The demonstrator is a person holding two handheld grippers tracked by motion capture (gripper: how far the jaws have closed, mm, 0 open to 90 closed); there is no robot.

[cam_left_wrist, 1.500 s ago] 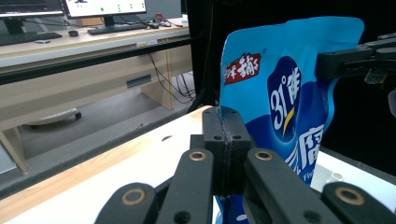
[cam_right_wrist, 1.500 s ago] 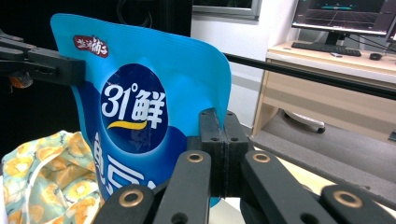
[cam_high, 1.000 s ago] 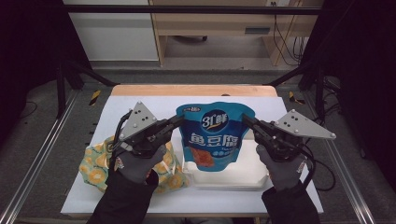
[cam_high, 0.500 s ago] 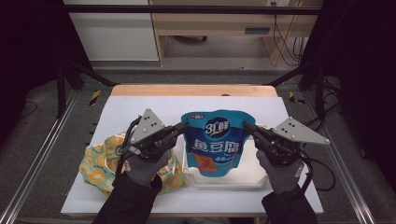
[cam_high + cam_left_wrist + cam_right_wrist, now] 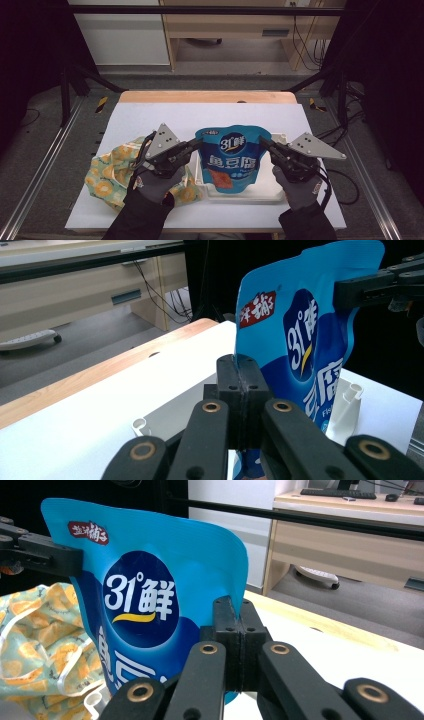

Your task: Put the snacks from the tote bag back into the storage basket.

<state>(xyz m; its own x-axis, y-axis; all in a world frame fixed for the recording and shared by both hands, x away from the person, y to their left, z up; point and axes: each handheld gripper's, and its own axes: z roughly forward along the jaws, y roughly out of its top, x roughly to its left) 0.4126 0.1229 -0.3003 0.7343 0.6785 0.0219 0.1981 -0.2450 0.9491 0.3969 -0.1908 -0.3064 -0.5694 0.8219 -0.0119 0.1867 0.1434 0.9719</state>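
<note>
**Blue pouch held by both top corners over white tray**

Surface: a white table top [image 5: 150,120] with a bare wooden strip [image 5: 205,96] along its far edge is standing on grey flooring; a pale desk [image 5: 240,30] and loose cables are sitting beyond it in a dim room.

Items: a glossy blue pouch [image 5: 232,157], soft plastic with white lettering and a curved top edge, is hanging upright near the middle, its lower end over a shallow white plastic tray [image 5: 277,187] with small corner posts. A crumpled cloth bag [image 5: 107,175], printed with yellow flowers, is lying at the near left.

Hands: you are reaching in from the near edge, gloved, forearms angled inward. Your left gripper [image 5: 240,375] is pinching the pouch's top left corner, jaws pressed together on the film. Your right gripper [image 5: 234,616] is pinching the top right corner likewise, jaws clamped flat.
</note>
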